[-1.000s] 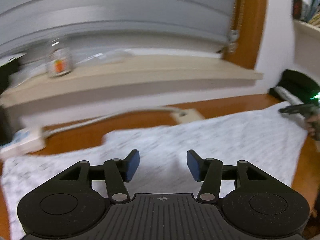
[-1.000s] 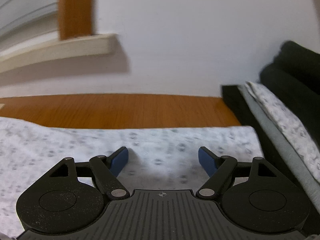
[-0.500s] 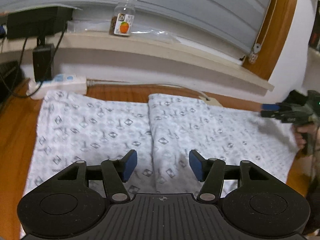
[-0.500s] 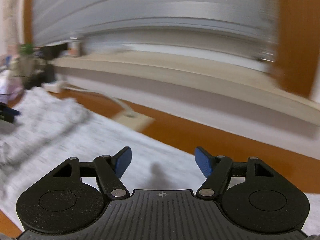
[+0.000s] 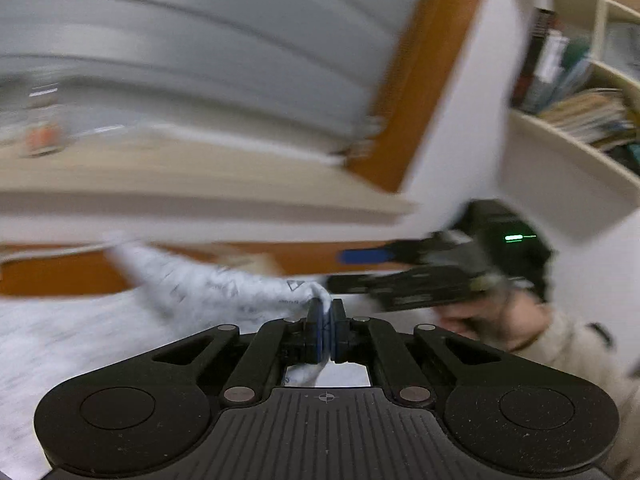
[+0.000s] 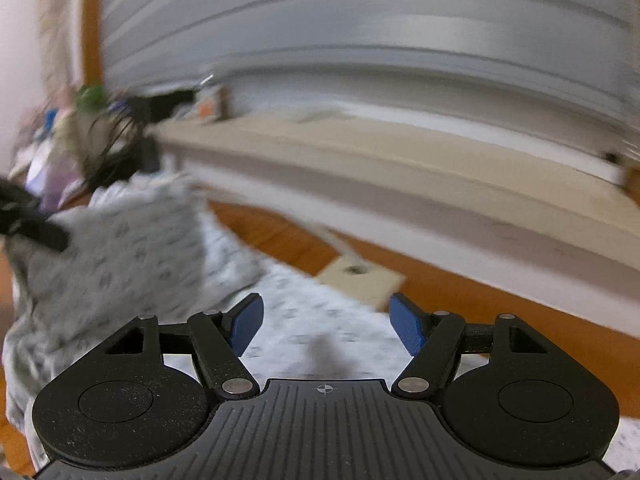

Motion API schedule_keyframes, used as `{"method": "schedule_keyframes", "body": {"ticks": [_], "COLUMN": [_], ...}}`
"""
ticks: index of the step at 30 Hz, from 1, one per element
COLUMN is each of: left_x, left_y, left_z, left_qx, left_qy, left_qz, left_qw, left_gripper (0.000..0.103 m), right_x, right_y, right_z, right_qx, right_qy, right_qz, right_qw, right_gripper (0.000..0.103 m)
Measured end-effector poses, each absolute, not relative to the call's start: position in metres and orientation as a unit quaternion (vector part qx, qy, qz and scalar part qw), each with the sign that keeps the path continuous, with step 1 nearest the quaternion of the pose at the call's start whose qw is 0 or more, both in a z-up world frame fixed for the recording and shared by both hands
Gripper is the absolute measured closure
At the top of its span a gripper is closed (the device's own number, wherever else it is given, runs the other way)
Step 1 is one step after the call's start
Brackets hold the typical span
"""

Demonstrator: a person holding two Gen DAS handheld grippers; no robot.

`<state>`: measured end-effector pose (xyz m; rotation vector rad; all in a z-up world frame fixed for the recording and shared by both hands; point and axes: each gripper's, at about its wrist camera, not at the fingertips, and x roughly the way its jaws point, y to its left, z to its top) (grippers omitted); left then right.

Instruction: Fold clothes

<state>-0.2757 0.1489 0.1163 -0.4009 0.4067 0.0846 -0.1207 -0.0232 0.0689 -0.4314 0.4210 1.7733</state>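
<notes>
A white garment with a small grey pattern (image 5: 200,280) lies on the orange wooden table (image 5: 60,276). My left gripper (image 5: 326,320) is closing tight on a pinch of it, blue pads pressed together over the cloth. A ridge of fabric lifts from the pinch toward the left. Just beyond it, held in a hand, my right gripper (image 5: 348,268) stands open. In the right wrist view the right gripper (image 6: 326,324) hovers over the flat garment (image 6: 304,320) with nothing between its fingers. The raised fold (image 6: 120,260) hangs from the left gripper's fingers (image 6: 32,224) at the left edge.
A pale window sill (image 6: 400,168) and a grey blind run along the table's far side. A beige socket box (image 6: 360,276) lies by the garment's far edge. Cables and clutter (image 6: 116,148) crowd the left end. A bookshelf (image 5: 580,120) and a dark folded stack (image 5: 500,216) are on the right.
My left gripper went from open above the spread garment to shut on its fabric, and swung right with the cloth lifted. The right gripper swung from the right end toward the window, still open.
</notes>
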Motion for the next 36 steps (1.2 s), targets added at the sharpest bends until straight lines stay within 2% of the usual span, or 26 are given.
{"method": "schedule_keyframes", "body": {"ticks": [2,4,6,8,10,14,17,21,26,36], "left_x": [-0.236,-0.203,-0.190,-0.192,-0.209,-0.246,-0.267,-0.284,-0.291,-0.295], "left_y": [0.120,0.092,0.078,0.081,0.101,0.146,0.175,0.203,0.213,0.215], "left_z": [0.126,0.128,0.127,0.122,0.112,0.088,0.066,0.048,0.033,0.027], "left_qx": [-0.194,-0.179,-0.150,-0.140,-0.150,-0.128,-0.097,-0.116,-0.102,-0.111], "left_qy": [0.210,0.227,0.231,0.226,0.222,0.237,0.263,0.267,0.276,0.289], "left_qz": [0.004,-0.023,-0.025,-0.006,0.023,0.124,0.191,0.222,0.227,0.221], "left_qw": [0.958,0.957,0.961,0.964,0.963,0.955,0.941,0.931,0.928,0.925], "left_gripper": [0.098,0.090,0.067,0.055,0.054,0.046,0.045,0.044,0.041,0.037], "right_x": [-0.097,-0.072,-0.050,-0.035,-0.027,-0.036,-0.061,-0.107,-0.144,-0.157], "right_y": [-0.028,-0.035,-0.043,-0.051,-0.059,-0.059,-0.048,-0.037,-0.047,-0.062], "right_z": [0.072,0.074,0.073,0.071,0.067,0.058,0.055,0.057,0.063,0.060], "right_qx": [-0.162,-0.144,-0.130,-0.125,-0.128,-0.134,-0.126,-0.135,-0.157,-0.175], "right_qy": [0.196,0.209,0.220,0.230,0.230,0.227,0.228,0.220,0.204,0.213], "right_qz": [0.749,0.732,0.716,0.705,0.706,0.724,0.757,0.793,0.814,0.817], "right_qw": [0.612,0.632,0.650,0.659,0.657,0.637,0.600,0.552,0.521,0.506], "right_gripper": [0.034,0.034,0.034,0.034,0.034,0.034,0.034,0.034,0.034,0.032]}}
